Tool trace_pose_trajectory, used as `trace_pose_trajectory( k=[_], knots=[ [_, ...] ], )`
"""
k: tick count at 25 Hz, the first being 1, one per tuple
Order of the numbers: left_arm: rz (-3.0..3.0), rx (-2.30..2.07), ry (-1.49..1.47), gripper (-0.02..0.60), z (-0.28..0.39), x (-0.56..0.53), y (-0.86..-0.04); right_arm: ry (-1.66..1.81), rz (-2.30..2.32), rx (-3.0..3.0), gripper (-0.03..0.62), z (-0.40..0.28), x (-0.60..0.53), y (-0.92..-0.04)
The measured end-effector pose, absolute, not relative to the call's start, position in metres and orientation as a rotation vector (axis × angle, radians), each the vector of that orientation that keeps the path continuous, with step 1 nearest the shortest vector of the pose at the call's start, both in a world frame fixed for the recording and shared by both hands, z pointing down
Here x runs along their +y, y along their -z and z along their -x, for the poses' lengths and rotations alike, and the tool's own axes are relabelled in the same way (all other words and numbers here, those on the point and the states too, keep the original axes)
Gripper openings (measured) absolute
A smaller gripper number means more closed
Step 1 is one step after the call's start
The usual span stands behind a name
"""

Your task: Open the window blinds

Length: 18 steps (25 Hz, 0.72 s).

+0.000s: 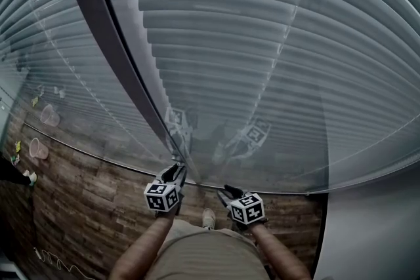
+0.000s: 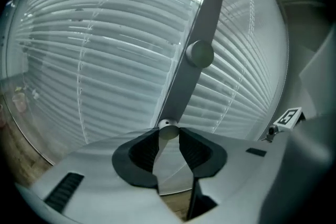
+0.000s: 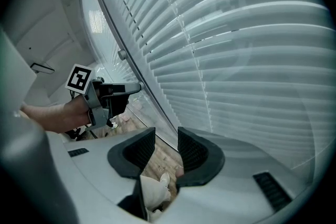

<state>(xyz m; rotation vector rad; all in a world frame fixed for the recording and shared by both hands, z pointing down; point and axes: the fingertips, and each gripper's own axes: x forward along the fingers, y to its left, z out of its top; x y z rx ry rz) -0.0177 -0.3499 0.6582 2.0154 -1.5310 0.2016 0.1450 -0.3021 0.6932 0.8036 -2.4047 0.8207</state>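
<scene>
WINDOW, CLOSE UP: The left tool [image 1: 175, 172] pinched the bottom end of the wand [image 2: 209, 8], its pads pressed against the round cap. The right tool [image 3: 166, 135] stood only slightly spread and held nothing, just right of the wand and clear of it. In view were two tools and one wand (with a single knob partway up it). The slatted blinds [image 1: 262, 42] hung behind the wand on either side, above a wooden floor [image 1: 85, 200].
</scene>
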Motion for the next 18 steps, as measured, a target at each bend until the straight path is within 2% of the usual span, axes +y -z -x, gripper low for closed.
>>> trace_pose_trajectory(
  k=[18],
  knots=[
    [-1.812, -1.229, 0.288, 0.134, 0.0210, -0.3511, -0.6592, -0.839, -0.817, -2.397, 0.140, -0.1418, -0.2981, -0.6976]
  ],
)
